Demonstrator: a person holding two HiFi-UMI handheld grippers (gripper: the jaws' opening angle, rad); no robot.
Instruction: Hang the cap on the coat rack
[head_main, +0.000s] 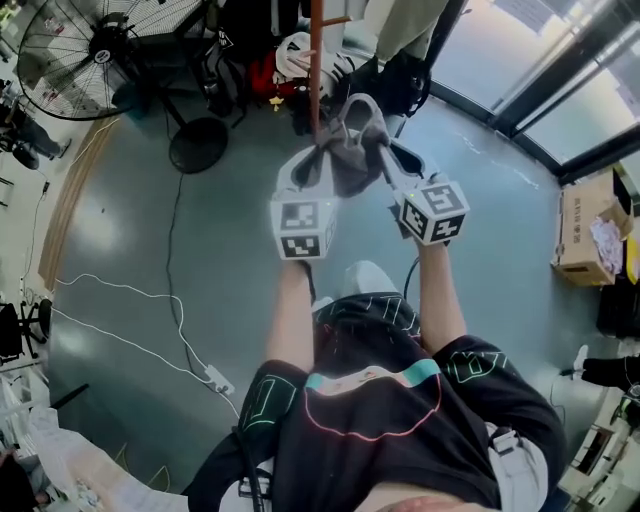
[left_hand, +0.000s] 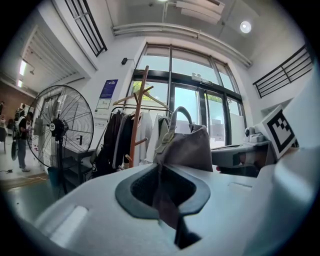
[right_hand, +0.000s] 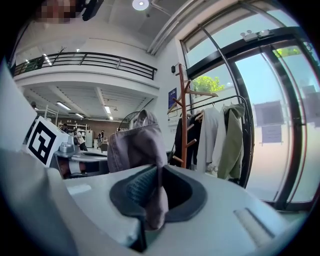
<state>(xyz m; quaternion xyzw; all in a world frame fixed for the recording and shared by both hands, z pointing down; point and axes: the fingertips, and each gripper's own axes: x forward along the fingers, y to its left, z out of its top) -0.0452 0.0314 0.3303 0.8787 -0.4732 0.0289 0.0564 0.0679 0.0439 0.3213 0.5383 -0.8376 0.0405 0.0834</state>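
A grey cap (head_main: 352, 150) hangs stretched between my two grippers, just in front of the brown wooden coat rack (head_main: 316, 60). My left gripper (head_main: 322, 160) is shut on the cap's left edge, and its fabric (left_hand: 162, 195) runs down between the jaws. The right gripper (head_main: 385, 155) is shut on the other side of the cap (right_hand: 135, 145). In the left gripper view the cap (left_hand: 187, 145) stands up with its strap loop on top, and the coat rack (left_hand: 137, 115) is just behind to the left. The same coat rack (right_hand: 182, 115) rises right of the cap in the right gripper view.
A large floor fan (head_main: 105, 50) stands at the left with its round base (head_main: 198, 145). Clothes hang on a rail (right_hand: 220, 140) behind the rack, by the glass doors. A cardboard box (head_main: 590, 230) sits at the right. White cables (head_main: 150, 330) trail over the grey floor.
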